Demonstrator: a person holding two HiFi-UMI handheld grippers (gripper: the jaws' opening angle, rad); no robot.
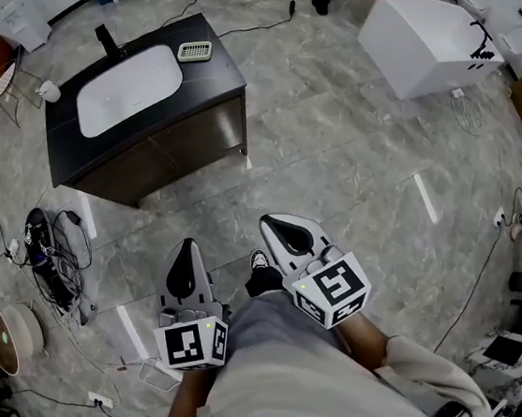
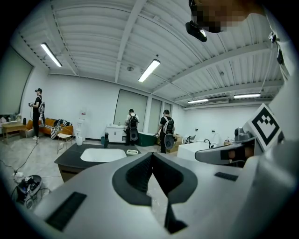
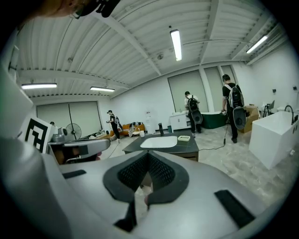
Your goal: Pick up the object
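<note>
A small pale green ridged dish lies on the far right corner of a dark vanity counter, beside its white basin and black tap. The dish also shows small and distant in the left gripper view, and the same dish in the right gripper view. Both grippers are held low in front of the person, over the marble floor and well short of the counter. My left gripper is shut and empty. My right gripper is shut with nothing in it.
A white tub stands on the floor at the right. Cables and a black device lie at the left, with a round fan nearby. A white cup sits at the counter's left end. Several people stand at the back.
</note>
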